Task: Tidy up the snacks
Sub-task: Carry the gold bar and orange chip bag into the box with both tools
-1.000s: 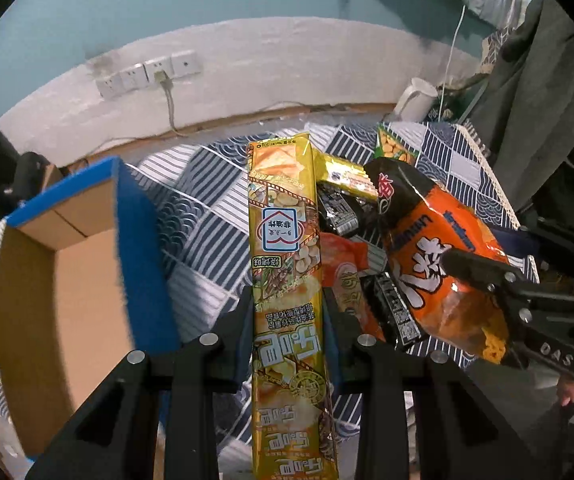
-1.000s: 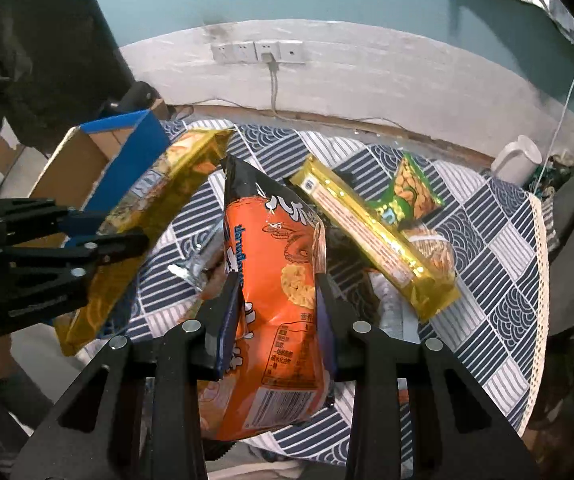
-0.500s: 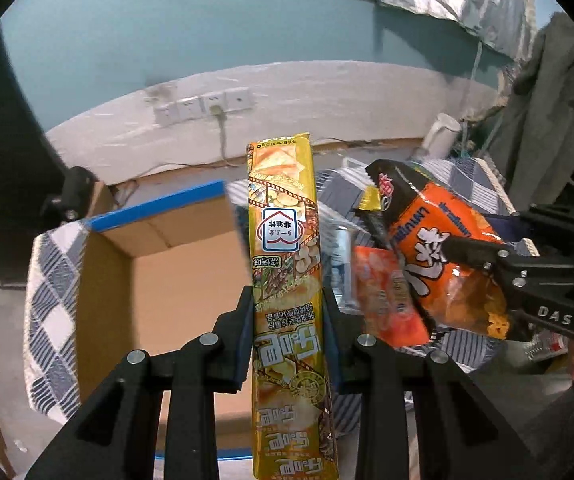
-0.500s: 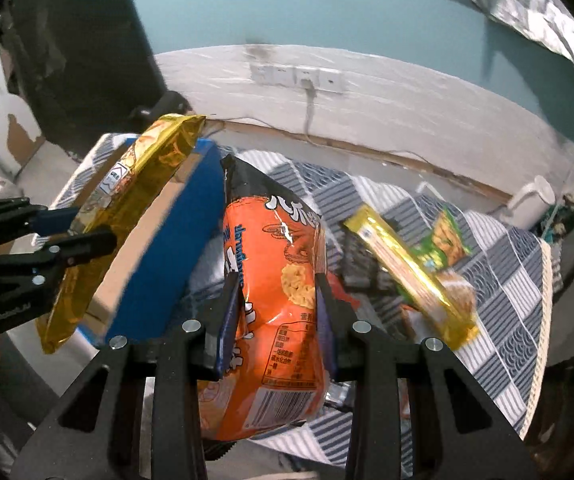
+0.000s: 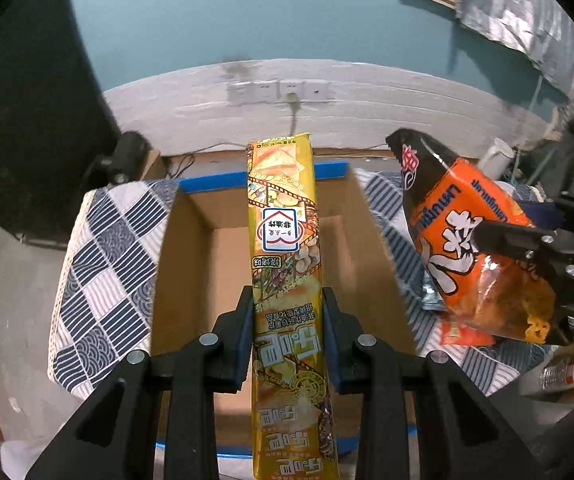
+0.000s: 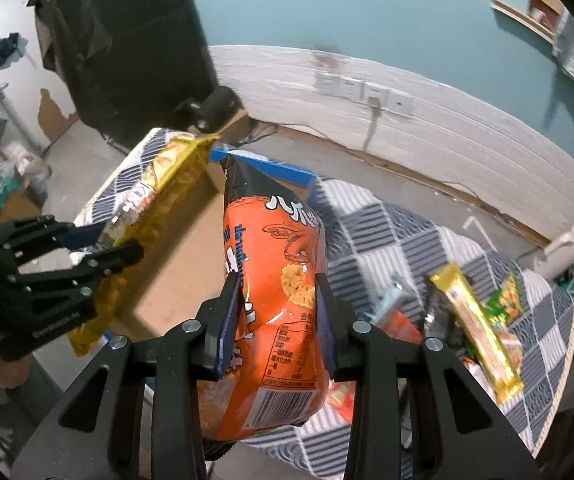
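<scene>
My left gripper (image 5: 288, 300) is shut on a long yellow snack pack (image 5: 285, 240) and holds it above the open cardboard box (image 5: 207, 264) with blue-taped rims. My right gripper (image 6: 277, 292) is shut on an orange snack bag (image 6: 279, 280) and holds it in the air by the box's right wall. The orange bag (image 5: 471, 248) shows at the right in the left wrist view. The yellow pack (image 6: 155, 224) and the left gripper (image 6: 107, 254) show at the left in the right wrist view, over the box (image 6: 175, 280).
The table has a blue-and-white checked cloth (image 6: 391, 240). Several loose snacks lie on it at the right, among them a gold bar pack (image 6: 475, 320) and a green packet (image 6: 507, 300). A white wall with sockets (image 5: 279, 90) stands behind. A white mug (image 6: 563, 248) sits far right.
Both grippers have swung left with their snacks. The box has come from the left side to the middle under the yellow pack, and the loose snack pile has slid off to the right.
</scene>
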`<state>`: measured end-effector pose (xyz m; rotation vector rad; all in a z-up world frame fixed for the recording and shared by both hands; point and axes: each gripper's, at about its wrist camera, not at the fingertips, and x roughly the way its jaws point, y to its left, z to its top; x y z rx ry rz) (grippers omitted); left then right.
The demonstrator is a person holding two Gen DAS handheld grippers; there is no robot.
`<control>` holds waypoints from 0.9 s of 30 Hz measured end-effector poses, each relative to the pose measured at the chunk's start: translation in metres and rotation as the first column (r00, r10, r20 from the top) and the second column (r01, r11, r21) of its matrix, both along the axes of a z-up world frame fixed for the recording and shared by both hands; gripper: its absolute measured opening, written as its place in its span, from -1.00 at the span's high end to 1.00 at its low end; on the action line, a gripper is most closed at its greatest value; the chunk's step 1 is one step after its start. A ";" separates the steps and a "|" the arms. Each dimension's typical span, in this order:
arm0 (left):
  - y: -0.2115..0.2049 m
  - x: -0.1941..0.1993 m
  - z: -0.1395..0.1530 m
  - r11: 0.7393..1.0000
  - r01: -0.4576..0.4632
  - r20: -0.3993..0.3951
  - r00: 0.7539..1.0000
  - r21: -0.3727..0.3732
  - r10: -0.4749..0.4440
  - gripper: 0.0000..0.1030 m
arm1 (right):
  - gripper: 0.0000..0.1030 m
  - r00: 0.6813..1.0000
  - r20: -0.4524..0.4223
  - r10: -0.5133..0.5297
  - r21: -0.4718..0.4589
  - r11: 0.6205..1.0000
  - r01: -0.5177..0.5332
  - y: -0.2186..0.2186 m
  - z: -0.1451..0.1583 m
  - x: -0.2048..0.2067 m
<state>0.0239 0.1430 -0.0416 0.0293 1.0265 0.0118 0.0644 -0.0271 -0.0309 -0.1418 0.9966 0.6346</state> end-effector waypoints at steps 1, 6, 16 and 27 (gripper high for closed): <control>0.004 0.001 -0.003 1.000 -0.007 -0.003 1.000 0.009 0.007 0.41 | 0.35 1.000 -0.001 0.008 -0.002 1.000 -0.008 0.007 0.000 0.001; 0.030 0.004 -0.021 0.999 -0.050 -0.040 0.998 -0.005 0.050 0.41 | 0.35 0.998 -0.029 0.047 -0.007 0.999 -0.047 0.043 -0.010 0.005; 0.050 0.001 -0.040 0.997 -0.073 -0.085 0.994 -0.005 0.073 0.39 | 0.35 0.991 -0.083 0.106 -0.027 0.994 -0.108 0.085 -0.029 0.008; 0.058 -0.002 -0.042 0.995 -0.095 -0.076 0.992 0.029 0.097 0.03 | 0.11 0.990 -0.103 0.094 -0.039 0.994 -0.098 0.092 -0.035 0.008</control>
